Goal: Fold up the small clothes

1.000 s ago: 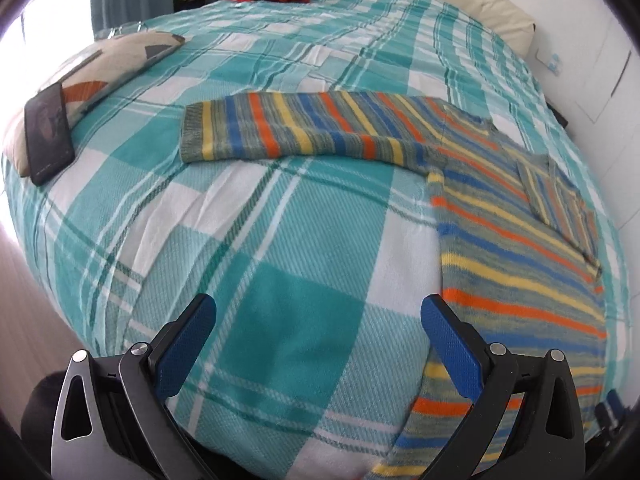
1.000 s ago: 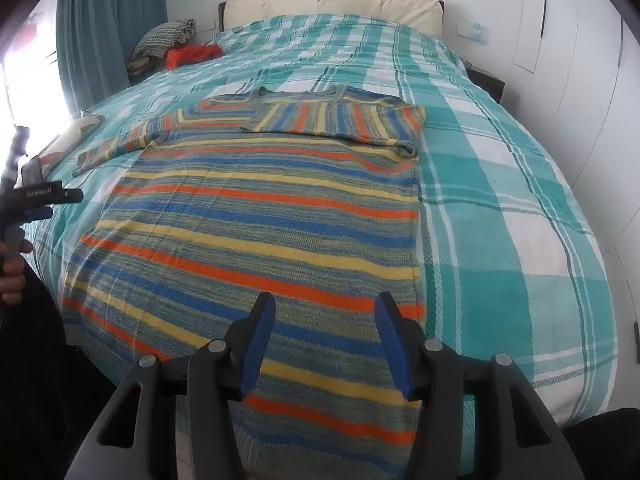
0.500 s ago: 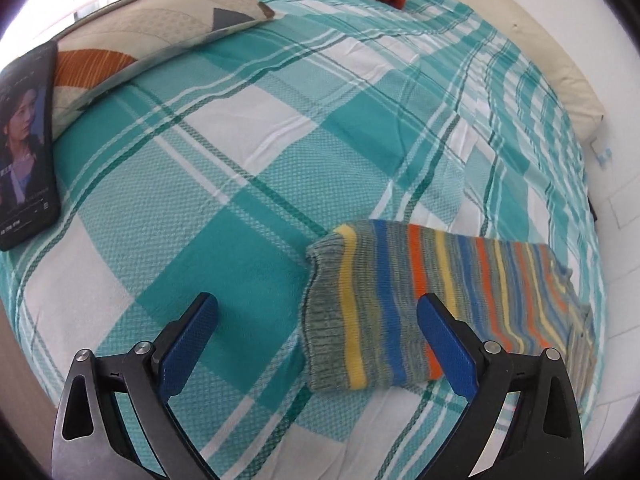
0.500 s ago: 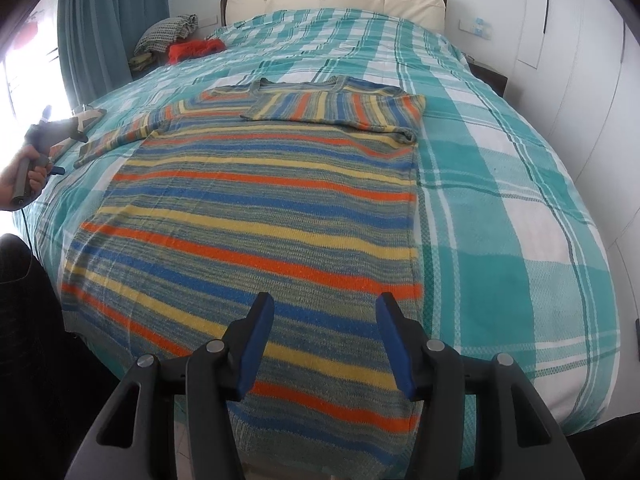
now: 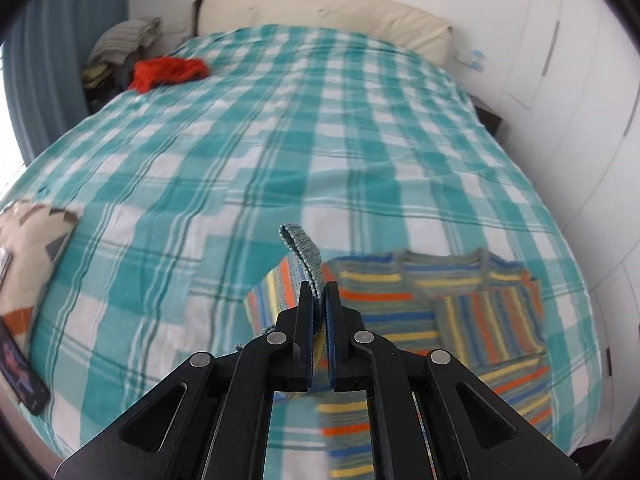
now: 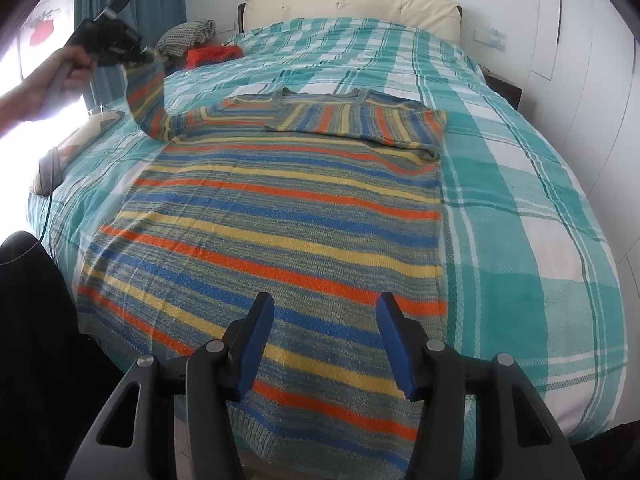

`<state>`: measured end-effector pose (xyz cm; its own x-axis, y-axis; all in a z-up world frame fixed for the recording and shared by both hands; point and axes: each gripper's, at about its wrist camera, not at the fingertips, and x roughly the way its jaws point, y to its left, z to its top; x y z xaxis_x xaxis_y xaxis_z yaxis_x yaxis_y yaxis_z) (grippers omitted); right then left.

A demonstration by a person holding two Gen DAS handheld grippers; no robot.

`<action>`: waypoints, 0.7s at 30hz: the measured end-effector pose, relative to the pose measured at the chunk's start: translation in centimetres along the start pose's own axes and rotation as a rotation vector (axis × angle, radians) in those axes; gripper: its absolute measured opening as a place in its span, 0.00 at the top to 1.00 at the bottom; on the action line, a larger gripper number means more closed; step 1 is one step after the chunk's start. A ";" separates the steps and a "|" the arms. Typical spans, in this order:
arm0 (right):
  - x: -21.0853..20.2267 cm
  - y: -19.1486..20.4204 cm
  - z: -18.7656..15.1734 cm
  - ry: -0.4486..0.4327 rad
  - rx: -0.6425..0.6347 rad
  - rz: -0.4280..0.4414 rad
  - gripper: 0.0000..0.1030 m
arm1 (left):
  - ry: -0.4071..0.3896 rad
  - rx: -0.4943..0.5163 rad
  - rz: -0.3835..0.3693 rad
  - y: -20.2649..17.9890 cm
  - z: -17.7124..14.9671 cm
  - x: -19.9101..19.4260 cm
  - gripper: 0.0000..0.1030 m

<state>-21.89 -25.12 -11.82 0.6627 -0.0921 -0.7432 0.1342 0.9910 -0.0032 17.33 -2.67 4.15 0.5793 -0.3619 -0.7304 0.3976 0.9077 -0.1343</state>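
Striped knit in blue, orange, yellow and grey, the sweater (image 6: 280,216) lies flat across the bed (image 6: 520,208), which is covered in a teal-and-white plaid blanket. Its right sleeve (image 6: 360,120) is folded across the chest. The left hand-held gripper (image 5: 319,304) is closed on the cuff (image 5: 304,248) of the left sleeve (image 6: 146,96) and holds it raised above the bed, so the sleeve hangs in a curve back to the shoulder. The right hand-held gripper (image 6: 326,344) hovers over the sweater's hem with its blue pads wide apart, holding nothing. A red garment (image 5: 168,72) sits near the headboard (image 5: 320,16), and a patterned cushion (image 5: 28,248) and a phone (image 5: 20,372) lie at the bed's left edge.
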 end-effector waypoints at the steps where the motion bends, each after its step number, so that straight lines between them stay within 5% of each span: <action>1: -0.1 0.0 0.1 -0.005 -0.002 0.001 0.48 | 0.000 0.028 -0.031 -2.2 0.6 0.4 0.97; 6: -0.6 -0.6 0.1 -0.017 0.021 -0.004 0.48 | 0.051 0.193 -0.118 -12.3 -0.4 5.1 0.93; 7: -0.6 -0.8 0.0 -0.012 0.030 -0.005 0.48 | 0.086 0.216 -0.136 -13.7 -1.1 6.5 0.84; 8: -0.6 -1.0 -0.1 -0.007 0.038 -0.006 0.48 | 0.135 0.232 -0.142 -15.0 -1.9 7.8 0.55; 9: -0.5 -1.2 -0.1 -0.004 0.044 -0.008 0.48 | 0.172 0.233 -0.139 -15.6 -2.5 8.7 0.40; 10: -0.6 -1.4 -0.1 -0.004 0.048 -0.011 0.48 | 0.164 0.219 -0.142 -15.7 -2.9 8.8 0.29; 15: -1.1 -2.2 -0.3 -0.015 0.067 -0.017 0.47 | 0.108 0.079 -0.079 -12.0 -4.1 9.2 0.14; 21: -0.1 -2.7 -0.2 0.011 0.094 -0.003 0.46 | 0.310 0.075 0.145 -6.6 -10.2 14.9 0.11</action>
<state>-22.50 -27.81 -11.85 0.6541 -0.0931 -0.7507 0.2051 0.9770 0.0576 16.07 -11.84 -12.64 0.3944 -0.1381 -0.9085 0.3850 0.9225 0.0268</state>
